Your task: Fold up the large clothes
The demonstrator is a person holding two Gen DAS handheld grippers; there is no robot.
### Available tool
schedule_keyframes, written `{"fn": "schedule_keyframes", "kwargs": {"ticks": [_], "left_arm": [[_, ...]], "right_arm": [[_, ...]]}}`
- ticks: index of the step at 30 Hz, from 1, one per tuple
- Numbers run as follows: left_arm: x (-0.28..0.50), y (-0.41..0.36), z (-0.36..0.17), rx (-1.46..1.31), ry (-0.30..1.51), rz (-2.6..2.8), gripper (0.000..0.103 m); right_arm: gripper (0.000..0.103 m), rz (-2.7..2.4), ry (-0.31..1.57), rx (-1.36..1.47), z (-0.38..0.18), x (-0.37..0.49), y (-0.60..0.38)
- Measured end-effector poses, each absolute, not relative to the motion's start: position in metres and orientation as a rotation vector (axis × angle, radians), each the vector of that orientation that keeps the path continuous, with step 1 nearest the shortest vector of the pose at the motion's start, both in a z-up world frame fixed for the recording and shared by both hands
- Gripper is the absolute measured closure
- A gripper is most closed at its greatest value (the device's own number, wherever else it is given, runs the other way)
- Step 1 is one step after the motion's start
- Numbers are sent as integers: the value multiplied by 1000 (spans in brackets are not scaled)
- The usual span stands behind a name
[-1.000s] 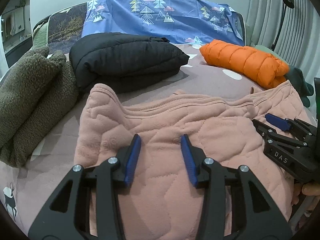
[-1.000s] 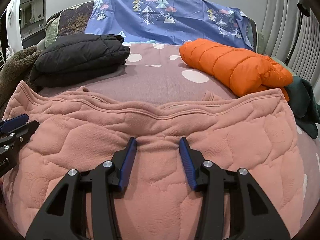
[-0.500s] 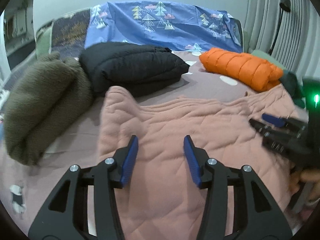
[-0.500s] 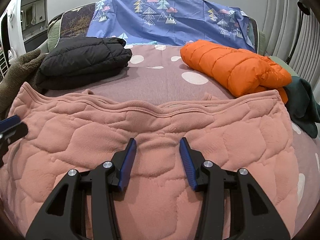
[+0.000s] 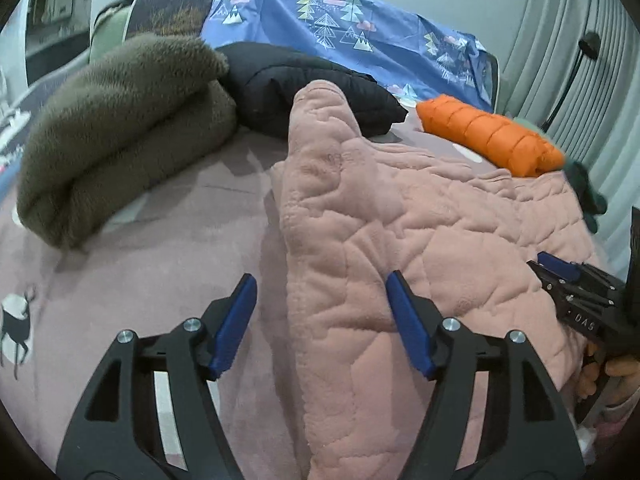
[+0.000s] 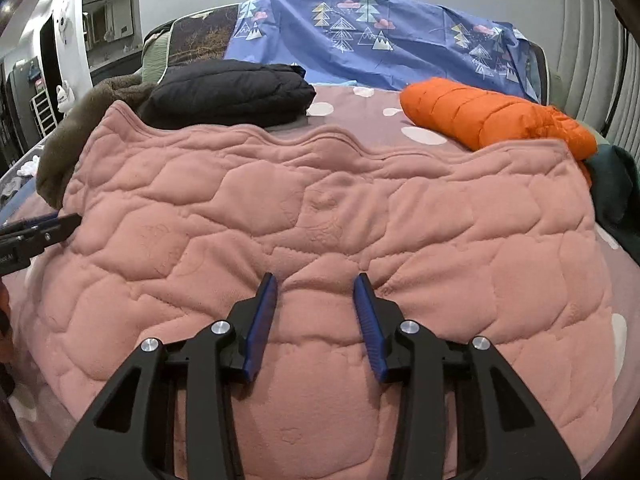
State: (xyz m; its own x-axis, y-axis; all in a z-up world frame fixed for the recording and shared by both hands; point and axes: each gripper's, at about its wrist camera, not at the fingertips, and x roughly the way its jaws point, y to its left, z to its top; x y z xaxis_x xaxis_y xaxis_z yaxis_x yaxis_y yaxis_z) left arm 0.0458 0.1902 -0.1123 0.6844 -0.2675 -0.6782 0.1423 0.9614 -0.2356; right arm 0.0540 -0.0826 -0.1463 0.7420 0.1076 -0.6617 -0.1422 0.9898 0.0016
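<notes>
A large pink quilted garment (image 6: 320, 216) lies spread on the mauve bed (image 5: 140, 280); it also shows in the left wrist view (image 5: 400, 220). My left gripper (image 5: 320, 316) is open and straddles the garment's left edge, low over the bed. My right gripper (image 6: 316, 308) is open and sits over the garment's near middle, its blue pads at a small bunch of fabric. The right gripper also shows at the right edge of the left wrist view (image 5: 560, 272), and the left gripper at the left edge of the right wrist view (image 6: 44, 228).
A folded olive fleece (image 5: 116, 132) lies at the left. A folded black puffer jacket (image 6: 228, 92) and a folded orange puffer jacket (image 6: 492, 120) lie behind the garment. A dark green garment (image 6: 612, 184) lies at the right. A blue patterned sheet (image 6: 380, 48) covers the headboard.
My left gripper has moved left to the garment's left edge and its jaws stand wider. The right gripper has stayed over the near middle, with the fabric bunched slightly between its pads.
</notes>
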Motion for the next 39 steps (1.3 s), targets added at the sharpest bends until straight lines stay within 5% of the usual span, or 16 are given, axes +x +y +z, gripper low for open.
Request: {"fn": "schedule_keyframes", "kwargs": {"ticks": [14,20,39], "left_arm": [[22,201,-123,-201,821,-279,39],[0,210,-141,-209,880,-304,35],[-64,231,-115,-173,730,-127,28]], "right_arm": [[67,193,742,-69,-136,5,-80],[64,224,773,-108,-171,-15,-87],[49,317,663,-51,-139,-48,-80]]}}
